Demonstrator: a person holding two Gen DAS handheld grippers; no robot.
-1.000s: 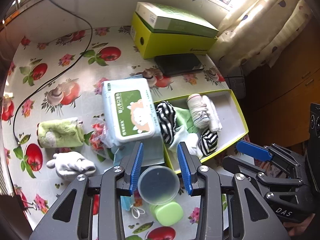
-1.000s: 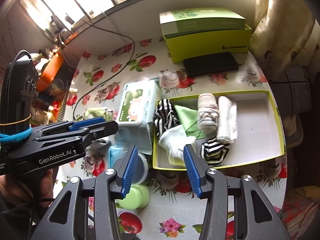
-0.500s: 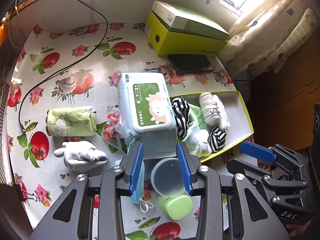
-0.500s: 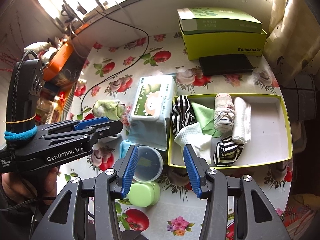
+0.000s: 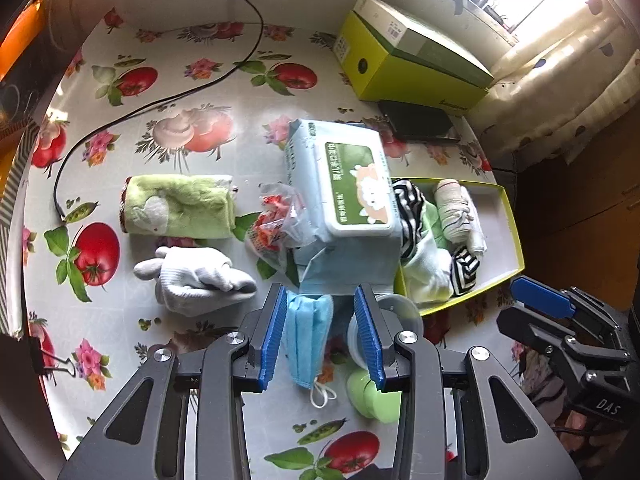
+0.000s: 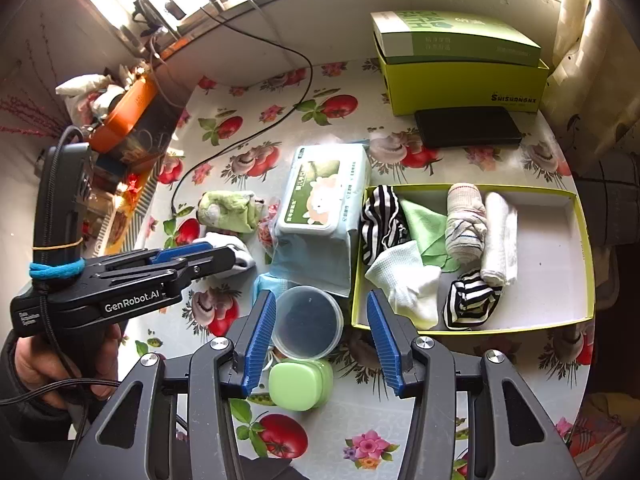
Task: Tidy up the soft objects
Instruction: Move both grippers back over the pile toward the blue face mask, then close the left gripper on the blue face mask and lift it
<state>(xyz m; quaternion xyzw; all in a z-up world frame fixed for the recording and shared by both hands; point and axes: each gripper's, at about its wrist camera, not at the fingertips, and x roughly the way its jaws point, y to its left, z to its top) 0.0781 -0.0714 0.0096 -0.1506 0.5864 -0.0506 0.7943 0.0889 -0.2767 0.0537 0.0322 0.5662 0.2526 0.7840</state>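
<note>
Pale-blue wet-wipes pack with green lid label (image 5: 344, 196) mid surface (image 5: 192, 80), fruit-print oilcloth. Beyond pack: lime-green cardboard shoebox (image 6: 464, 80), flat black case (image 6: 468, 127) just before it. Nearer than pack: clear round plastic tub (image 6: 307, 322), mint-green rounded case (image 6: 300, 385). Black cable (image 5: 168, 94) trails left of pack.

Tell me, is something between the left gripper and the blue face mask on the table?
Nothing visible is. The blue face mask lies in plain view between the open fingers of the left gripper. The round plastic container sits just beside it.
</note>
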